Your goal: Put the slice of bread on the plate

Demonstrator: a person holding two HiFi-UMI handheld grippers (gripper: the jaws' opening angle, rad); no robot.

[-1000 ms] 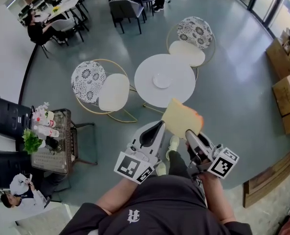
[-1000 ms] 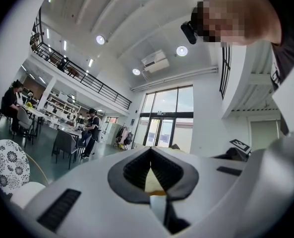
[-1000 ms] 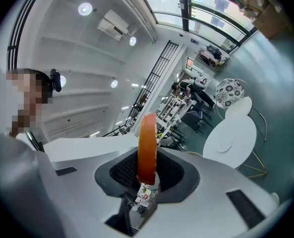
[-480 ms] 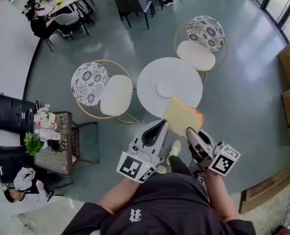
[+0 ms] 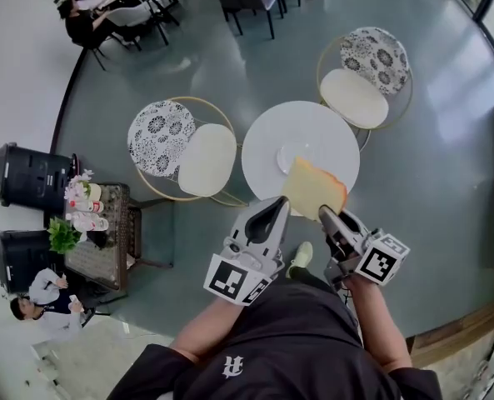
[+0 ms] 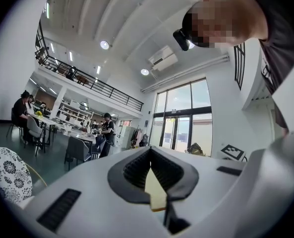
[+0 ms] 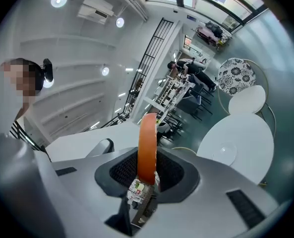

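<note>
A slice of bread (image 5: 313, 187), pale with an orange crust, stands upright in my right gripper (image 5: 325, 214), whose jaws are shut on its lower edge. In the right gripper view the bread slice (image 7: 147, 145) shows edge-on between the pads. Ahead stands a round white table (image 5: 263, 152) with a small white plate (image 5: 290, 155) on it; from the head view the bread overlaps the plate's near side. The table (image 7: 246, 148) and plate (image 7: 225, 150) lie right of the jaws in the right gripper view. My left gripper (image 5: 277, 206) is beside the bread on its left, shut and empty (image 6: 150, 175).
Two chairs with white seats and patterned backs flank the table, one at its left (image 5: 195, 158), one behind it to the right (image 5: 359, 98). A low side table with bottles and a plant (image 5: 97, 232) and black bins (image 5: 26, 177) stand far left. People sit at distant tables.
Both grippers and the bread have advanced toward the round table. The table and plate now sit closer, and the bread overlaps the plate where earlier it was short of the table.
</note>
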